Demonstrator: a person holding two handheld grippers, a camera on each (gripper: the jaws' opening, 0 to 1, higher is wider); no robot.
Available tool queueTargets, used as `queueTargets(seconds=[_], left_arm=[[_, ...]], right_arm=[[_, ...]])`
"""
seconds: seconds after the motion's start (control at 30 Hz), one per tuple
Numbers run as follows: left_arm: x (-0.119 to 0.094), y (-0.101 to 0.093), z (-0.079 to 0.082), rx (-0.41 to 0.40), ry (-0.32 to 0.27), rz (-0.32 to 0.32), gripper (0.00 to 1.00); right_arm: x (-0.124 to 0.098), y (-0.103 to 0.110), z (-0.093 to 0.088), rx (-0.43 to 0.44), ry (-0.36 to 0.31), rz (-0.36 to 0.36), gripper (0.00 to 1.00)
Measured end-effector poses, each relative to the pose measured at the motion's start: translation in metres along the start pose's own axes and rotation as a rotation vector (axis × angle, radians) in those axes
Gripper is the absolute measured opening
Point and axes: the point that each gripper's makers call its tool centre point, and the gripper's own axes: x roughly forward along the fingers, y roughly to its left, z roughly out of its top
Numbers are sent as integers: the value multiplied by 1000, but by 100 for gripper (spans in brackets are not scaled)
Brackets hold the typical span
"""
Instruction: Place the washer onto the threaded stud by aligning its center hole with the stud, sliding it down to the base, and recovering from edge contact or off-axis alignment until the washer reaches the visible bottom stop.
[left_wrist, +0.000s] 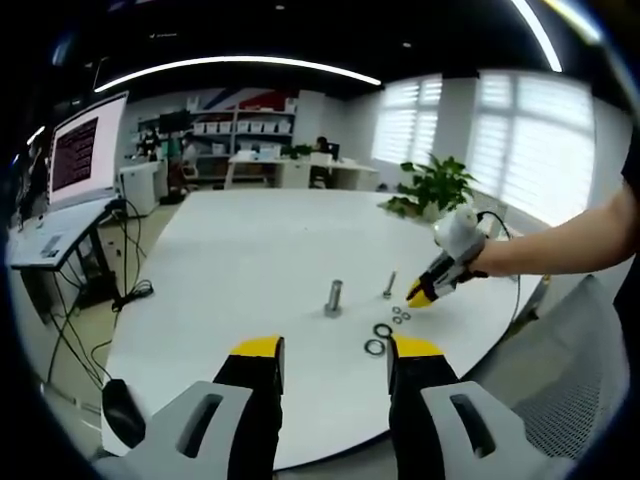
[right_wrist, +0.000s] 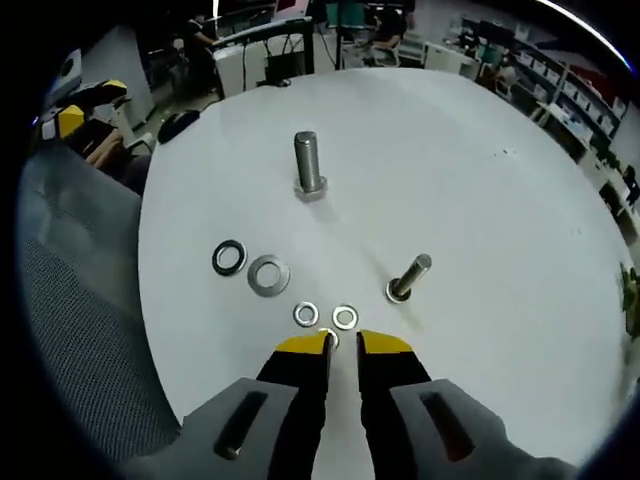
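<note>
just ahead of the right gripper (right_wrist: 342, 343), on the white tabletop (right_wrist: 500, 200), lie three small washers: two side by side, the left small washer (right_wrist: 306, 314) and the right small washer (right_wrist: 345, 318), and a third washer (right_wrist: 330, 336) that sits right at the jaw tips, partly hidden between them. the jaws stand slightly apart with a narrow gap, and whether they already pinch that washer cannot be told. the slim stud (right_wrist: 409, 277) rises just beyond and to the right of the tips, leaning in this view, its base on the tabletop; the coming move seems to turn on lifting a washer flat and bringing its hole over that stud's top. two larger washers (right_wrist: 250, 267) lie to the left, and the thick stud (right_wrist: 308, 164) stands farther off. the right gripper is clearly the nearer one. the left gripper (left_wrist: 330, 348) hangs back at the table edge, jaws wide apart and holding nothing.
</note>
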Motion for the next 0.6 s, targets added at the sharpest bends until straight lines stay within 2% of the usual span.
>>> queueTargets(seconds=[0.23,0.6], left_arm=[[0,0,0,-1,0,-1,38],[0,0,0,-2,1,-1,38]], right_arm=[[8,8,-8,-64,64,30,16],[12,6,-9,-103,104,34,16]])
